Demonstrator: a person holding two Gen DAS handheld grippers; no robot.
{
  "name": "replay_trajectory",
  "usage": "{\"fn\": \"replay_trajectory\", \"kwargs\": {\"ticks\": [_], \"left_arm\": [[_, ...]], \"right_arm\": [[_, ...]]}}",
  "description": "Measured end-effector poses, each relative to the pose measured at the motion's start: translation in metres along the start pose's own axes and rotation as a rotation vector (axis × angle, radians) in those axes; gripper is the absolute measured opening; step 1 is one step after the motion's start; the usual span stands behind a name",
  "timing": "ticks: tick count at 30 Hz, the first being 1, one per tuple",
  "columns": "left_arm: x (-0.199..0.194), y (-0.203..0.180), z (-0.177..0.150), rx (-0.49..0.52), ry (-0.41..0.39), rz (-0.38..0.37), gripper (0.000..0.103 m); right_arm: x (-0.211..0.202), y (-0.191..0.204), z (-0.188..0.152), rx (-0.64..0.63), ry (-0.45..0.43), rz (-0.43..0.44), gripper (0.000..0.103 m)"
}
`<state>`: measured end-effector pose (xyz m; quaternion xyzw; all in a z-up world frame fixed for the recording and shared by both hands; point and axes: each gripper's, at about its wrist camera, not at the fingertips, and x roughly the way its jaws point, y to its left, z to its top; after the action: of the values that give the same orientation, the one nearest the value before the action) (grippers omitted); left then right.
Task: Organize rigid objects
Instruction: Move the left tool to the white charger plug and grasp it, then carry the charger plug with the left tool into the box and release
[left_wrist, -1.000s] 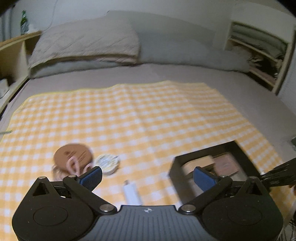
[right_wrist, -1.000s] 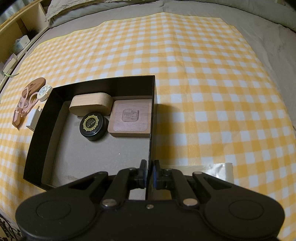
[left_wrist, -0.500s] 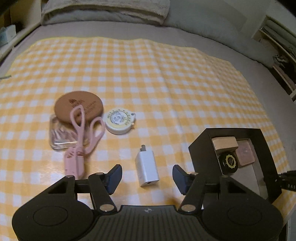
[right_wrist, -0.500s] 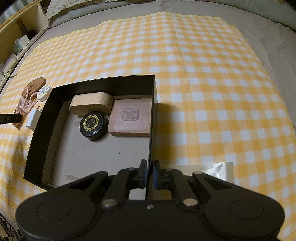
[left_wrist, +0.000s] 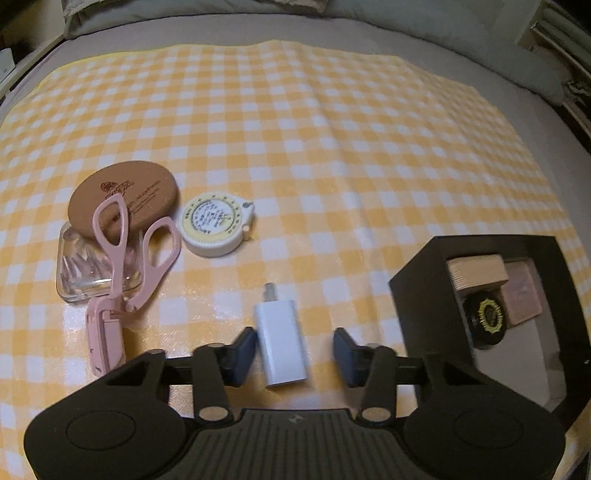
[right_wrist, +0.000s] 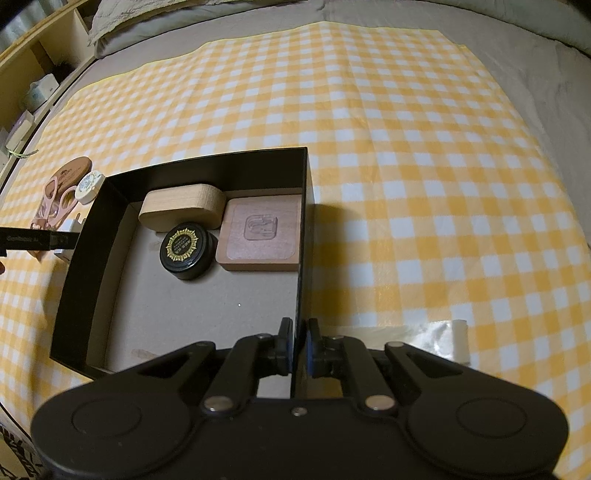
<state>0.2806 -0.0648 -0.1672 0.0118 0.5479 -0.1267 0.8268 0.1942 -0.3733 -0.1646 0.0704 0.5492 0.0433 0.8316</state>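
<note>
**Inspector A:** Left hand-held gripper (left_wrist: 294, 353): a second ago it sat high, jaws at their widest, looking across the bed (left_wrist: 436, 33) to the pillows. It has since dropped close over the checked cloth (left_wrist: 332, 147), and its jaws have just been closing. The white charger (left_wrist: 281, 341) lies between them; the left pad is just beside its side, the right pad stands clear. No grip.

**Inspector B:** And the right hand-held gripper (right_wrist: 300, 345)?

**Inspector A:** Unchanged across all three moments. Nearly closed, pinching the right-hand wall of the black box (right_wrist: 302, 236) near its front corner, one pad inside and one outside.

**Inspector B:** Box contents?

**Inspector A:** Same as before: a pale wooden block (right_wrist: 183, 210) along the far wall, a black round tin (right_wrist: 187, 251) with gold print in front of it, and a square wooden coaster (right_wrist: 260, 234) against the right wall. The rest of the floor is bare cardboard.

**Inspector B:** Items outside the box?

**Inspector A:** On the cloth left of the box: a round tape measure (left_wrist: 214, 229), a brown oval lid (left_wrist: 123, 197) leaning over a clear plastic case (left_wrist: 96, 275), and a pink eyelash curler (left_wrist: 118, 266) lying across both (none has shifted). A clear plastic strip (right_wrist: 439, 338) lies on the cloth just right of the held wall.
</note>
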Motion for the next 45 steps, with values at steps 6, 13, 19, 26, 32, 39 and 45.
{"fn": "replay_trajectory", "kwargs": {"ticks": [6,13,19,26,32,39,45], "left_arm": [[0.000,0.006,-0.001,0.013,-0.012,0.036,0.024],[-0.029,0.008,0.000,-0.062,-0.086,-0.032,0.024],[-0.068,-0.014,0.002,-0.064,-0.191,-0.152,0.024],[-0.078,-0.067,-0.002,-0.063,-0.204,-0.223,0.024],[-0.062,-0.087,0.000,-0.088,-0.190,-0.158,0.024],[-0.042,-0.090,0.006,-0.093,-0.175,-0.062,0.024],[-0.038,-0.095,0.009,-0.075,-0.198,-0.020,0.034]], "right_arm": [[0.000,0.001,0.000,0.001,0.001,0.001,0.008],[0.001,0.001,0.000,0.002,0.003,0.001,0.008],[0.001,0.002,0.000,0.004,0.003,0.002,0.008],[0.001,0.002,0.000,0.004,0.003,0.001,0.008],[0.002,0.002,0.000,0.004,0.004,0.001,0.008],[0.002,0.002,0.000,0.003,0.003,0.001,0.008],[0.002,0.001,0.000,0.004,0.003,0.005,0.008]]}}
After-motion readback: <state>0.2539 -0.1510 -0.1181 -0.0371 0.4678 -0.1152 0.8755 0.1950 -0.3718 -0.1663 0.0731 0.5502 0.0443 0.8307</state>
